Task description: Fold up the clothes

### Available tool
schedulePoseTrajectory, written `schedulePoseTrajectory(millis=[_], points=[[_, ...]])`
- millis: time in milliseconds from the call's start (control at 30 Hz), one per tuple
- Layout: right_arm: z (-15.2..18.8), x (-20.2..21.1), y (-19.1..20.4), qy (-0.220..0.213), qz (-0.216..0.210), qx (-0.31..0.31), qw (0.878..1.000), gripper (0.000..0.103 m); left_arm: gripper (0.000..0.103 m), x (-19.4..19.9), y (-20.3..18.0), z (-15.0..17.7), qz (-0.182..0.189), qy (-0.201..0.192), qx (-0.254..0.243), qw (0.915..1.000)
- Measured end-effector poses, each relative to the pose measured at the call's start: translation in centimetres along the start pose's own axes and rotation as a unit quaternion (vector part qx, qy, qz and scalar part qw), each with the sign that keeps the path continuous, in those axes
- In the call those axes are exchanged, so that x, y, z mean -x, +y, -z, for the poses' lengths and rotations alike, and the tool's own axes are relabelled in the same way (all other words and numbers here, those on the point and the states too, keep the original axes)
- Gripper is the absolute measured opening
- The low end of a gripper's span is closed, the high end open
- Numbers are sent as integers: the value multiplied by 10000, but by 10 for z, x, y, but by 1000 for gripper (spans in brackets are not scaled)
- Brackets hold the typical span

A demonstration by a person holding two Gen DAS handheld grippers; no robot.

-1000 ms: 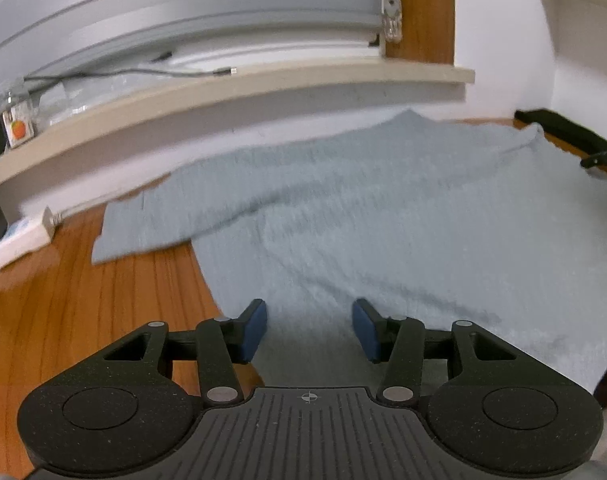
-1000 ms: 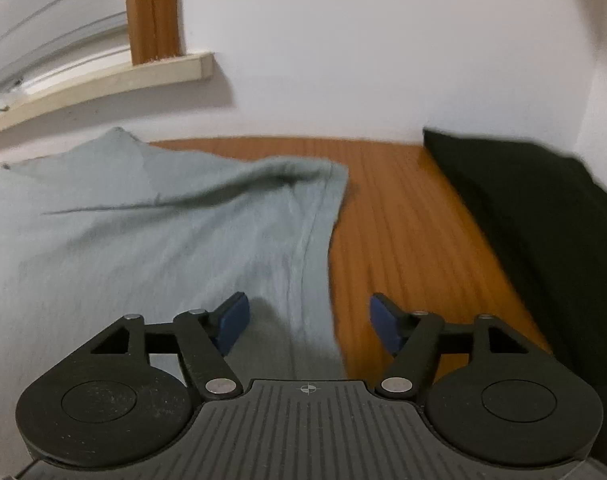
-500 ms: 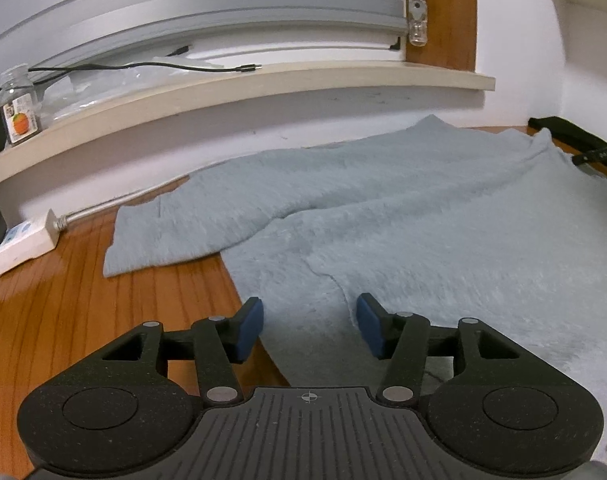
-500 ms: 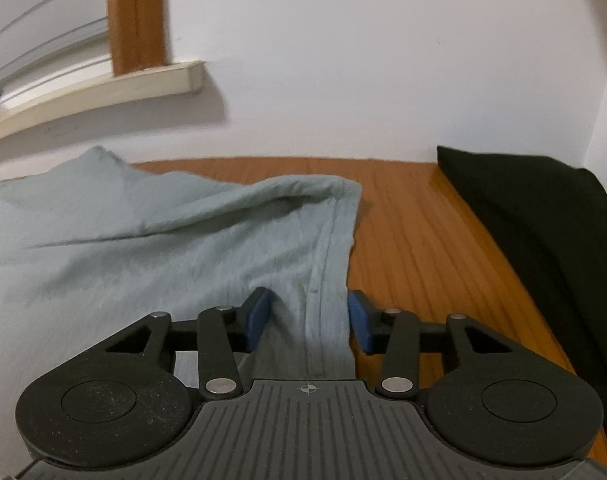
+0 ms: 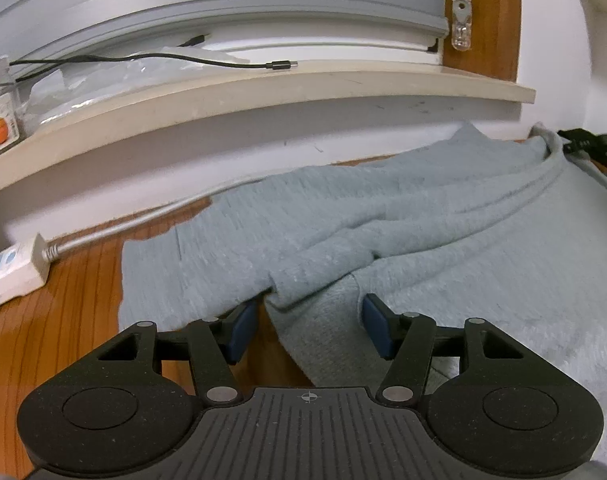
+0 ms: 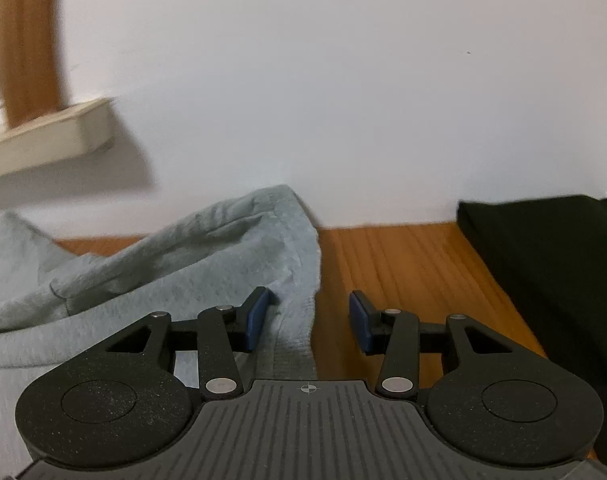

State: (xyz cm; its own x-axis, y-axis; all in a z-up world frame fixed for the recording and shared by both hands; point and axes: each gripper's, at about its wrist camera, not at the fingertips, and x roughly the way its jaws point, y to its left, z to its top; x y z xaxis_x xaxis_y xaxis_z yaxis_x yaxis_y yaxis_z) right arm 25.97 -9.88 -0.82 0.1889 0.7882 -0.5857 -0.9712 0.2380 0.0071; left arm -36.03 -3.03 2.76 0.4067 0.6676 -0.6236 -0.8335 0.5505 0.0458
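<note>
The grey sweater [image 5: 443, 248] lies across the desk [image 5: 43, 340] ahead of both claws — soft, limp knit, so I'd pinch its edges. My left claw [image 5: 309, 326], jaws just widening, straddles the side edge ungripped; my right claw [image 6: 309, 320], jaws apart, has the hem [image 6: 299, 312] between them, not clamped.

A warm brown wooden-plank table [image 5: 59, 300] carries a pale grey-blue knitted sweater [image 5: 443, 240], spread and rumpled across most of it. A white power strip [image 5: 11, 276] lies at the left by the wall. At the right, well apart from the sweater's edge, rests a folded black cloth [image 6: 543, 264].
</note>
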Motion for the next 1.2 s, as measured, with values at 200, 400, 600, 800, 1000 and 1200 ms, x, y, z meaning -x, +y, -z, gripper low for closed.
schedulePoseTrajectory(millis=[200,400,600,800,1000,1200], points=[[-5,-5,6,-32,121,123,9998,55,64,10,-14,0,-190,43,-29,9998],[11,31,4,-272,-47,305,9992,56,63,39,-27,9,-283,-84,-150,9995],[23,71,17,-357,-518,470,9969,63,63,53,-29,13,-283,-123,-53,9995],[34,95,41,-308,-982,829,9912,70,63,63,-31,17,-181,-135,34,9997],[48,114,74,-180,-1437,1113,9832,71,63,69,-37,18,-108,-170,36,9998],[66,130,106,-81,-1797,1463,9727,74,64,72,-46,24,-29,-145,26,9999]])
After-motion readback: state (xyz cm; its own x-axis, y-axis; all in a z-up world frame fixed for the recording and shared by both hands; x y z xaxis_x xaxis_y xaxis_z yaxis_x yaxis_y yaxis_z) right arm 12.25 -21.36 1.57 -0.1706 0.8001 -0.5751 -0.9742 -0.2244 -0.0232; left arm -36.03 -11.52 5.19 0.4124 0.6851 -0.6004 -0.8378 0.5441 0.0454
